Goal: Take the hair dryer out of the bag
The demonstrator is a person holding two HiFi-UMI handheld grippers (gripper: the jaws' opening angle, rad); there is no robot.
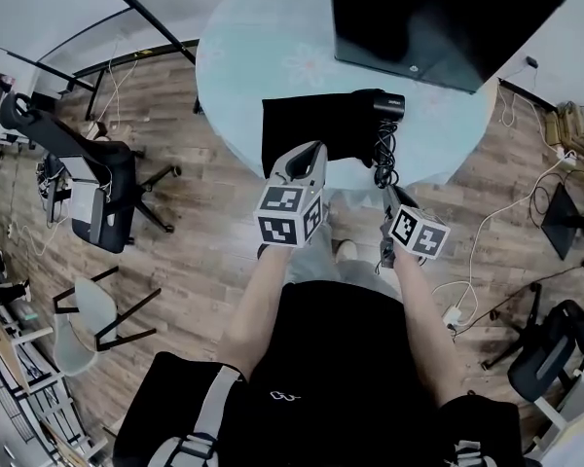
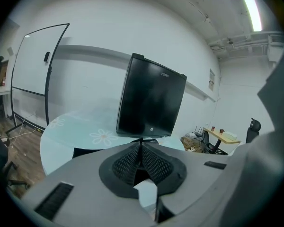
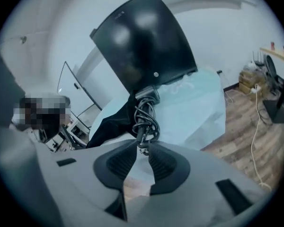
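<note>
A black bag (image 1: 311,129) lies flat on the round table (image 1: 243,56). From its right end sticks the black hair dryer (image 1: 387,105), whose coiled cord (image 1: 384,159) trails toward the table's near edge. My left gripper (image 1: 310,152) hovers over the bag's near edge, shut with nothing between its jaws (image 2: 141,143); the bag (image 2: 85,151) shows just beyond it. My right gripper (image 1: 390,193) sits at the cord's near end. In the right gripper view its jaws (image 3: 143,145) stand open, with the lowest loop of the cord (image 3: 144,119) hanging between the fingertips. The dryer (image 3: 148,92) and bag (image 3: 109,124) lie behind.
A large black monitor (image 1: 438,17) stands at the table's far right, close behind the dryer. A black office chair (image 1: 97,178) and a white chair (image 1: 88,324) stand on the wood floor at left. Cables (image 1: 506,212) and another chair (image 1: 545,353) lie at right.
</note>
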